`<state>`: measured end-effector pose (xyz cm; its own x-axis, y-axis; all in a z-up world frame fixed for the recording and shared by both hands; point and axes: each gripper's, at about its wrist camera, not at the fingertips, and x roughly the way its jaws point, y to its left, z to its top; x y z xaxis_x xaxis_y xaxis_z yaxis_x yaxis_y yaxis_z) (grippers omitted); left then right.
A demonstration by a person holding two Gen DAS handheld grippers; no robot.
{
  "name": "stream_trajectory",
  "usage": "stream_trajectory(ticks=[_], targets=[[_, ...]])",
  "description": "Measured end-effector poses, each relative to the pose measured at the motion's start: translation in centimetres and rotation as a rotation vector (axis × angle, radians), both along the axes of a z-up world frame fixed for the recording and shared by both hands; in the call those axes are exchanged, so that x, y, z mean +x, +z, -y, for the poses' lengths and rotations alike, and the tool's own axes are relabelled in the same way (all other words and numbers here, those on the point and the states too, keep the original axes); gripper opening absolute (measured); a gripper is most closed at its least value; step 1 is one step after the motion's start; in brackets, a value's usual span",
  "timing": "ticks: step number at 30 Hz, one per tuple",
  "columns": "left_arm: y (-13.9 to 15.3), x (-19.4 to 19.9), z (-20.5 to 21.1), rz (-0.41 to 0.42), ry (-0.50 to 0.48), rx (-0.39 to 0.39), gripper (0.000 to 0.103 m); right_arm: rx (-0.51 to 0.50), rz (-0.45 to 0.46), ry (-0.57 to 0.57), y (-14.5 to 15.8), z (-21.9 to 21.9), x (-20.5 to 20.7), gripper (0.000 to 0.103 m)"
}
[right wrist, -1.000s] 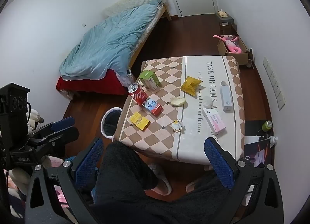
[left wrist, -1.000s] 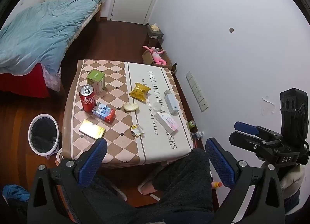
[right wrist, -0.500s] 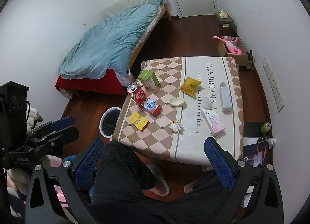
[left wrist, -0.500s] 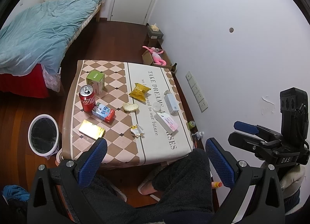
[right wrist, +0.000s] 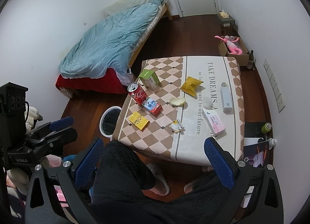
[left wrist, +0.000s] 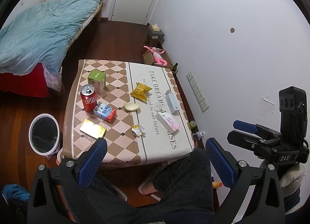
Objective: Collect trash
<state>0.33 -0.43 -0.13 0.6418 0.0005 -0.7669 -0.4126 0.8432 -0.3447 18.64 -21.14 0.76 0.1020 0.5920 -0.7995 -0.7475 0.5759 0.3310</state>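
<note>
**Both grippers wide and empty, the litter still out ahead on the table**

While the person sits back with both tools raised over the knees, nothing on the table [left wrist: 108, 152] has been touched. The left gripper [left wrist: 154, 161] stands wide, blue pads apart at the bottom of its frame, holding nothing; the right gripper [right wrist: 151, 159] is just as wide and just as empty.

The trash lies forward of both, in the middle of each frame: red can [left wrist: 88, 98] upright, milk carton [left wrist: 105, 112] lying flat just beside it, gold packet [left wrist: 93, 128], crumpled wrapper [left wrist: 138, 129], yellow snack bag [left wrist: 140, 91]. The bin [left wrist: 44, 132] sits on the floor at the left of the left wrist's frame, off the table's left edge.

That is what matters: the can, carton and packet crowd the bin side, so I judge the left hand nearer to them and to the drop. The carton's long axis runs slantwise toward lower right, so the jaws would want to cross it.
</note>
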Motion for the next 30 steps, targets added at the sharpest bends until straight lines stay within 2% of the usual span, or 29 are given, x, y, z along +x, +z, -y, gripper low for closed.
stream_trajectory(ticks=[30], targets=[[0.00,-0.26,0.02,0.001,-0.003,-0.007,0.103,-0.005,0.005,0.003,-0.04,-0.21,-0.07,0.103]])
